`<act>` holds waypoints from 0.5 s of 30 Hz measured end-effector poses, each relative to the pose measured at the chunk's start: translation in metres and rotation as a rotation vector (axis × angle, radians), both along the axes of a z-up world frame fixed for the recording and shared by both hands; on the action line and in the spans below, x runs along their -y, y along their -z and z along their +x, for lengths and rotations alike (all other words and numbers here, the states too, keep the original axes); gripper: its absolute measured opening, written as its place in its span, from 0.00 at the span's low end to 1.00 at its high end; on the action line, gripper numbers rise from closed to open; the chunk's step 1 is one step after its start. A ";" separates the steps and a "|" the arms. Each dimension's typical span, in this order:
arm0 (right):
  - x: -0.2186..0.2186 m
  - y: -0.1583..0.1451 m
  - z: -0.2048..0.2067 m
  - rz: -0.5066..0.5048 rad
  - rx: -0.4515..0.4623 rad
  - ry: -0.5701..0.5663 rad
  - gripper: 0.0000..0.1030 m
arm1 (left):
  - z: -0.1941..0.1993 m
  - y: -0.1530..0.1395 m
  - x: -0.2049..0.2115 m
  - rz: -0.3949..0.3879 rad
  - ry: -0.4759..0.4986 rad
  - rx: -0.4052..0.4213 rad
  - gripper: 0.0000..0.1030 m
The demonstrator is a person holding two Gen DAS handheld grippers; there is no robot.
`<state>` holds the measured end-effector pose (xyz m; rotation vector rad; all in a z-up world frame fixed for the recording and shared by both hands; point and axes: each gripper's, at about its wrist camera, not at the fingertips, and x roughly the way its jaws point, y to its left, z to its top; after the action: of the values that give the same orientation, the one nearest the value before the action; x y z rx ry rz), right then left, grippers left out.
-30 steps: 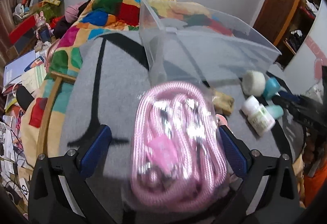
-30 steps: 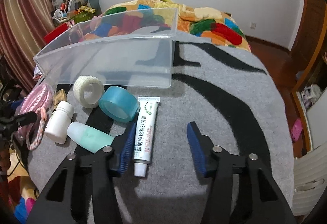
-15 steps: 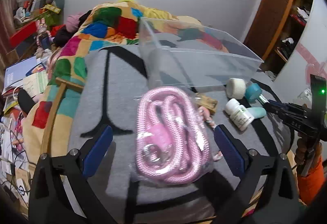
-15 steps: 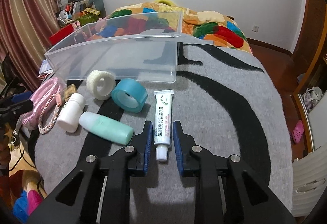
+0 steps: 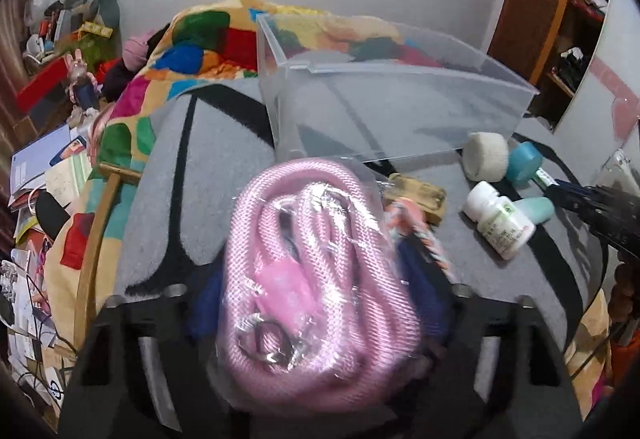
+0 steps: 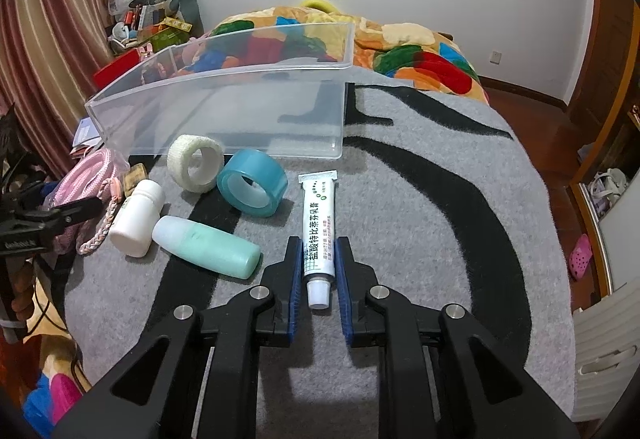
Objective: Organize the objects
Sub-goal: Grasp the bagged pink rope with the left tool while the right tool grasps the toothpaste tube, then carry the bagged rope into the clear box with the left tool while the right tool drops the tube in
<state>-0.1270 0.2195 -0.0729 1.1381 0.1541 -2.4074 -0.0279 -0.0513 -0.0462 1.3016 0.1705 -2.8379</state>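
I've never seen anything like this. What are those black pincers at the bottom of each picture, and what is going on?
They are two hand-held tools, one in each of a person's hands; no robot arm is involved. Each carries a wide-angle camera looking along its fingers, so each picture is one tool's own view. The left tool grips a bagged pink rope. The right tool is closed on a white ointment tube. On the grey rug lie two tape rolls, a white bottle and a mint bottle, beside a clear bin.
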 end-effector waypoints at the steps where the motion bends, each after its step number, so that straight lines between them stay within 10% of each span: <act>1: -0.001 0.000 0.000 -0.003 -0.002 0.000 0.14 | 0.004 -0.001 0.002 0.022 0.003 -0.010 0.65; 15: -0.002 -0.009 0.008 -0.032 -0.016 -0.017 0.14 | 0.026 -0.017 0.003 0.101 0.051 -0.034 0.55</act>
<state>-0.1187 0.2214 -0.0637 1.0990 0.1290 -2.3962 -0.0019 -0.0543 -0.0296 1.2940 0.2893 -2.9311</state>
